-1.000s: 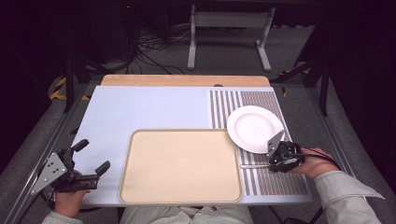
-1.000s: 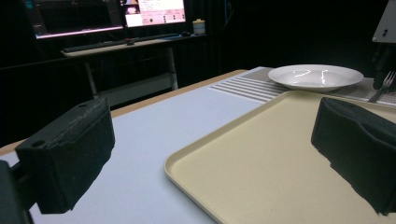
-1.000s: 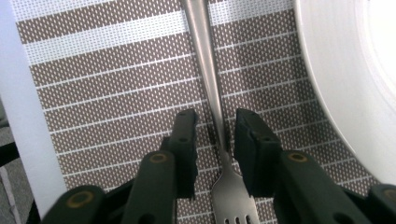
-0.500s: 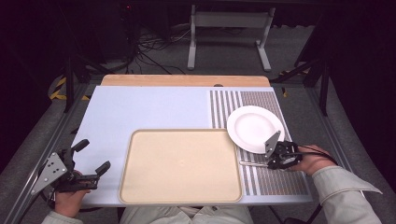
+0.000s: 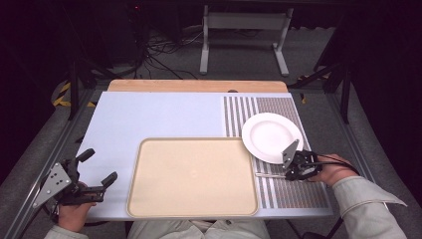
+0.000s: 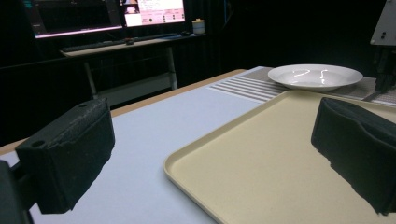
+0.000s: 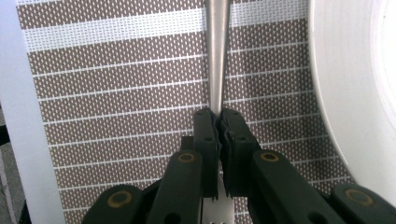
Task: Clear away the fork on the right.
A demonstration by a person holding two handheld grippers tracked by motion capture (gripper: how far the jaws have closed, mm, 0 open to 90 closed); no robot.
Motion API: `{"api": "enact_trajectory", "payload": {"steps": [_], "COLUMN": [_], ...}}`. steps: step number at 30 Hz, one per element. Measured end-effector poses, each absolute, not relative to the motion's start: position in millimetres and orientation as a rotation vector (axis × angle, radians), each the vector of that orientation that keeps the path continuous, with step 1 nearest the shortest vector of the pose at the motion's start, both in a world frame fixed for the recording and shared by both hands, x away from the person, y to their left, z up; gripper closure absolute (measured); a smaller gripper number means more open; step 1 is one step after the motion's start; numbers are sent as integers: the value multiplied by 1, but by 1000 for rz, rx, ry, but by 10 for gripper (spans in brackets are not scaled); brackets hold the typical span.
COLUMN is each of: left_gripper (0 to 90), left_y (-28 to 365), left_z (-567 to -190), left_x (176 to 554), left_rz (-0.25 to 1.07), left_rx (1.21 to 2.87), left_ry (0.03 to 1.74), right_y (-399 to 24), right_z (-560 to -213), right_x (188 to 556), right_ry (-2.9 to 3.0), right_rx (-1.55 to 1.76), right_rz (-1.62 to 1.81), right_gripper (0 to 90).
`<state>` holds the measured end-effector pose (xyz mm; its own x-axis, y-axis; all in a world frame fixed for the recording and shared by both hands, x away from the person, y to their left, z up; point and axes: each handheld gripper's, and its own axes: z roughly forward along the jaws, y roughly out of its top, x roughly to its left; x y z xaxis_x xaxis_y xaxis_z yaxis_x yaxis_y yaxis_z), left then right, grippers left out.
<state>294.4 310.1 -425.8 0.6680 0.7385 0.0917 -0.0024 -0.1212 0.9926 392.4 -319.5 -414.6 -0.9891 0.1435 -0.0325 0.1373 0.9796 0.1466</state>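
High view, pale table (image 5: 149, 119), striped mat (image 5: 278, 107), cabled floor (image 5: 164, 59)

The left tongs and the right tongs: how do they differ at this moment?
The left tongs are open with nothing between the jaws; the right tongs are shut on a thin metal utensil. The left tongs are at the table's near left edge beside the beige tray; the right tongs are over the striped mat near the white plate. Both have black jaws.
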Motion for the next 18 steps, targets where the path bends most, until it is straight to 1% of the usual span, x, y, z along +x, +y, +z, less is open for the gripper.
{"api": "enact_trajectory", "payload": {"steps": [14, 18], "left_gripper": [3, 3], "left_y": [311, 310], "left_z": [-425, -425], "left_x": [294, 294], "left_rz": [715, 717], "left_rx": [1573, 1573], "left_ry": [626, 627], "right_y": [-321, -325], "right_z": [-413, -407], "right_x": [392, 390], "right_ry": [3078, 3063], "right_rx": [239, 237], "right_rz": [239, 277], "right_gripper": [864, 864]}}
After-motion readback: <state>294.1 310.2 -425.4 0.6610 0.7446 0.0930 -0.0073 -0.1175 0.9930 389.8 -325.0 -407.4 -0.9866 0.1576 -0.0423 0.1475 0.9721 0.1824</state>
